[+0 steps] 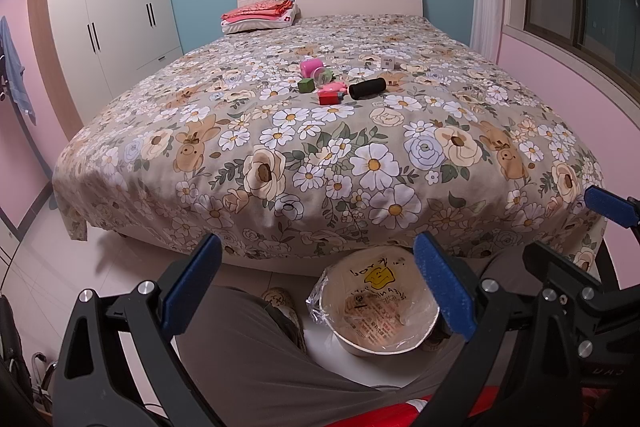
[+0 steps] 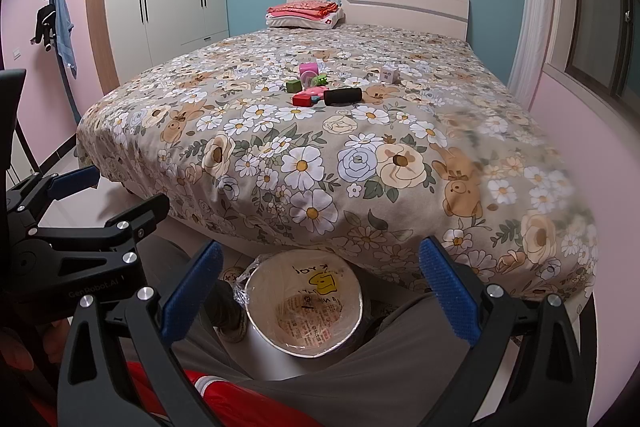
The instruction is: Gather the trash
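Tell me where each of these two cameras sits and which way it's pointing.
Left wrist: on the left gripper, low at the bed's foot, facing the headboard; open fingers, grey trouser legs, the right gripper at right.
Right wrist: on the right gripper, facing the same way; the left gripper at left.
Shared: bed, clutter with the black cylinder, lined bin below, wardrobe.

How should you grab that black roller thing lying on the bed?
Grip the black roller around its middle, coming down from above with the fingers across its width. It lies on its side on the bedspread, long and round, so the curved sides are free; the red block crowds its left end.
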`<state>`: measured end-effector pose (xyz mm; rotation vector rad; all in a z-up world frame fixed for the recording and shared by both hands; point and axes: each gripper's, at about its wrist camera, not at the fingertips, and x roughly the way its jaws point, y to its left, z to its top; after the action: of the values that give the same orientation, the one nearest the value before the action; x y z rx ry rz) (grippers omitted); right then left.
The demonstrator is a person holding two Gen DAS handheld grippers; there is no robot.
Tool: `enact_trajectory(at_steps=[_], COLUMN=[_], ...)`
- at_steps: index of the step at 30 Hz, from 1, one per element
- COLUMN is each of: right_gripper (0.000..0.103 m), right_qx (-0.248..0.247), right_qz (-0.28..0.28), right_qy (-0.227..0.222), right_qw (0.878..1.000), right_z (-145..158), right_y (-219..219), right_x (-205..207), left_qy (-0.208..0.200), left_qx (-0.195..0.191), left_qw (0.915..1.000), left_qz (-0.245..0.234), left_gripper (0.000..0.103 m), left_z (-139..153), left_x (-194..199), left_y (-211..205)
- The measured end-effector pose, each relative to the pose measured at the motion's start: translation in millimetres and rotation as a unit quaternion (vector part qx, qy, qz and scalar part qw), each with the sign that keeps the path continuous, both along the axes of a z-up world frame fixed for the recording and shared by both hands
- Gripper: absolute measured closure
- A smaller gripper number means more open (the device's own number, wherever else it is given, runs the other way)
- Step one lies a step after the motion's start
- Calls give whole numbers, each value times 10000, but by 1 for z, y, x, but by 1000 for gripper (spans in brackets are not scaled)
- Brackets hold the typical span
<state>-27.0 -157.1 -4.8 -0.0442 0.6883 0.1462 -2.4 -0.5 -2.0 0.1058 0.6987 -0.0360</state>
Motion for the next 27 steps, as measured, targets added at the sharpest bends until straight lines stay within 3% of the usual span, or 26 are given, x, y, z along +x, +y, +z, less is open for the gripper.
enact_trajectory(at_steps=[19, 27], right_gripper=[3, 3], right_qx=[-5, -42], right_qz=[5, 11], right_qy=[18, 68], right_qw=[10000, 10000], right_z=[2, -10], right_y=[2, 0], right_x=[1, 3], left_qy=[12, 73], left_qx=[-7, -32], left_qw=[10000, 10000], left_qz=[-1, 25], left_gripper=[8, 8], left_z=[0, -10], left_x=[0, 1], left_y=[0, 0])
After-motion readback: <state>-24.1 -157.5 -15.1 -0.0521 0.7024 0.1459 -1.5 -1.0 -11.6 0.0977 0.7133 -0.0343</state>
